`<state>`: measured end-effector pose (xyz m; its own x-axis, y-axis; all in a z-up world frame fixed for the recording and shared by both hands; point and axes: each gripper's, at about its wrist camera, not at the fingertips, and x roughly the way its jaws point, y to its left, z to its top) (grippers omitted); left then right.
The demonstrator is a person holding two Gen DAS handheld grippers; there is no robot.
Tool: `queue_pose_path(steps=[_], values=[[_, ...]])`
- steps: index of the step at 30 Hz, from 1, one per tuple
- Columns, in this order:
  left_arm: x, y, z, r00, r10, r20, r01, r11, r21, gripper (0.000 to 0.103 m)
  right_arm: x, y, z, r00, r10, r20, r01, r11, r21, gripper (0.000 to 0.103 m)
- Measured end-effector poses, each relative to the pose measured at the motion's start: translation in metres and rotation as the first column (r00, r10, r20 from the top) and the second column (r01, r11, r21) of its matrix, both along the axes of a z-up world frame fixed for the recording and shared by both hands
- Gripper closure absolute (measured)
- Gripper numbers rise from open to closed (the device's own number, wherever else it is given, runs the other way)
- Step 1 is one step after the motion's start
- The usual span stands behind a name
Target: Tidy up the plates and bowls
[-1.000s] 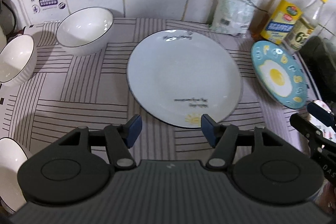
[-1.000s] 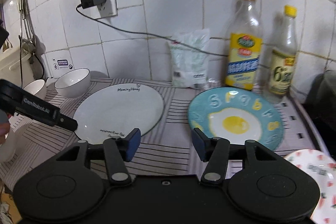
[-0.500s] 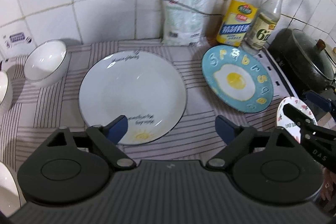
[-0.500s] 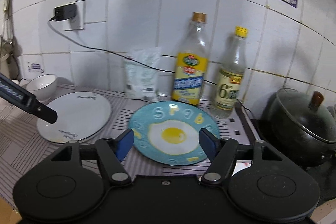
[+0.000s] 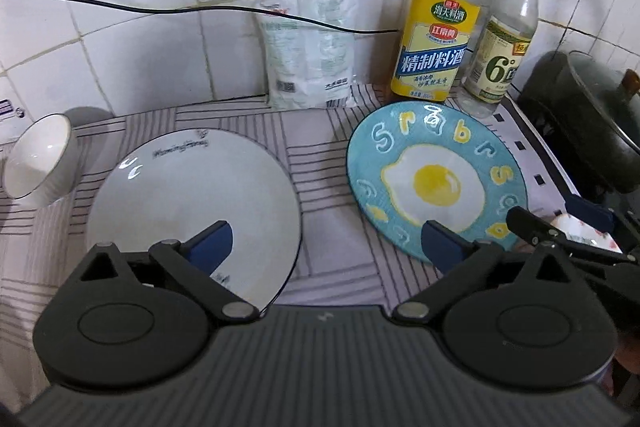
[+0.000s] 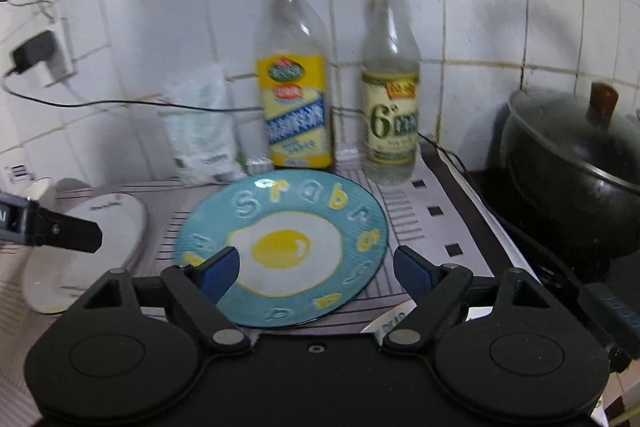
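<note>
A large white plate (image 5: 192,195) lies on the striped mat, with a blue fried-egg plate (image 5: 436,175) to its right. A white bowl (image 5: 38,159) stands at the far left by the wall. My left gripper (image 5: 326,239) is wide open and empty, above the gap between the two plates. My right gripper (image 6: 316,269) is wide open and empty, over the near edge of the blue plate (image 6: 284,243). A flowered plate (image 5: 584,231) shows partly behind the right gripper's fingers (image 5: 536,227). The white plate (image 6: 88,239) lies at the left in the right wrist view.
Two bottles, a yellow-label one (image 5: 438,27) and a smaller one (image 5: 504,43), stand by the tiled wall behind the blue plate. A white packet (image 5: 310,47) leans on the wall. A black lidded pot (image 6: 576,163) sits on the right. A charger cable (image 5: 160,9) runs along the wall.
Both grippers have moved right and opened wider. The left view has shifted from the white plate toward the blue plate. The right gripper has come down close over the blue plate.
</note>
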<state>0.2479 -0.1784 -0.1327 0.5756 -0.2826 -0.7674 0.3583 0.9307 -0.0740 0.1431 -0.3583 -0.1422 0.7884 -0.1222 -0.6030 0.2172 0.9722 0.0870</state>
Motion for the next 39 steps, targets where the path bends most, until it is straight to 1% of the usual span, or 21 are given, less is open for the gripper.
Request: queue_pose_path(steps=[2,4,6,9,11,14,17,18,20,22,23,24,30,33,35,36,39], values=[[0.006,-0.009,-0.010,1.000,0.006,-0.009,-0.006,1.000,0.003,0.001,0.008,-0.009,-0.006,1.000,-0.022,-0.014,0.022,1.000,0.010,0.017],[0.012,-0.016,-0.018,0.999,-0.003,-0.038,0.003,1.000,-0.016,0.001,0.014,-0.016,-0.011,0.999,-0.031,-0.021,0.031,0.999,0.021,0.017],[0.017,-0.023,-0.024,0.998,-0.023,-0.066,0.021,0.999,-0.035,0.001,0.022,-0.021,-0.015,0.999,-0.021,-0.039,0.022,0.999,0.025,0.019],[0.022,-0.033,-0.032,0.995,-0.036,-0.098,0.033,0.999,-0.033,0.003,0.030,-0.024,-0.022,0.998,0.002,-0.065,-0.002,1.000,0.007,0.020],[0.026,-0.038,-0.037,0.992,-0.033,-0.125,0.029,0.999,-0.031,0.004,0.036,-0.027,-0.026,0.996,0.018,-0.087,-0.018,1.000,0.006,0.021],[0.033,-0.043,-0.045,0.984,-0.036,-0.177,0.027,0.998,-0.049,0.009,0.044,-0.031,-0.033,0.993,0.032,-0.115,-0.032,0.999,0.009,0.023],[0.037,-0.048,-0.051,0.979,-0.034,-0.202,0.027,0.999,-0.035,0.015,0.050,-0.034,-0.039,0.990,0.039,-0.133,-0.035,0.999,0.032,0.029],[0.038,-0.050,-0.053,0.978,-0.033,-0.206,0.028,0.999,-0.027,0.016,0.052,-0.036,-0.042,0.990,0.035,-0.137,-0.030,0.999,0.040,0.033],[0.040,-0.052,-0.056,0.975,-0.032,-0.221,0.029,0.999,-0.017,0.025,0.056,-0.039,-0.046,0.988,0.024,-0.150,-0.016,0.998,0.056,0.041],[0.043,-0.052,-0.060,0.970,-0.032,-0.240,0.027,0.999,-0.022,0.031,0.059,-0.043,-0.049,0.988,0.013,-0.153,-0.001,0.997,0.075,0.052],[0.045,-0.053,-0.062,0.969,-0.032,-0.247,0.027,0.999,-0.023,0.032,0.061,-0.045,-0.050,0.988,0.011,-0.156,0.002,0.996,0.086,0.054],[0.046,-0.054,-0.064,0.968,-0.030,-0.250,0.024,0.999,-0.024,0.032,0.062,-0.047,-0.052,0.987,0.009,-0.159,0.006,0.995,0.096,0.056],[0.049,-0.055,-0.066,0.974,-0.019,-0.227,0.012,0.999,-0.030,0.032,0.066,-0.048,-0.055,0.990,0.021,-0.140,-0.004,0.993,0.117,0.056],[0.050,-0.057,-0.065,0.978,-0.022,-0.209,0.016,0.999,-0.029,0.041,0.068,-0.048,-0.056,0.991,0.019,-0.131,-0.003,0.993,0.121,0.056],[0.051,-0.060,-0.065,0.980,-0.022,-0.196,0.017,0.999,-0.028,0.051,0.068,-0.049,-0.057,0.992,0.017,-0.121,-0.002,0.992,0.124,0.058],[0.052,-0.061,-0.065,0.982,-0.021,-0.190,0.016,1.000,-0.026,0.053,0.068,-0.050,-0.057,0.993,0.014,-0.117,0.001,0.992,0.126,0.061],[0.055,-0.061,-0.065,0.983,-0.012,-0.186,0.003,0.999,-0.049,0.067,0.066,-0.054,-0.057,0.994,-0.004,-0.107,0.018,0.990,0.138,0.069]])
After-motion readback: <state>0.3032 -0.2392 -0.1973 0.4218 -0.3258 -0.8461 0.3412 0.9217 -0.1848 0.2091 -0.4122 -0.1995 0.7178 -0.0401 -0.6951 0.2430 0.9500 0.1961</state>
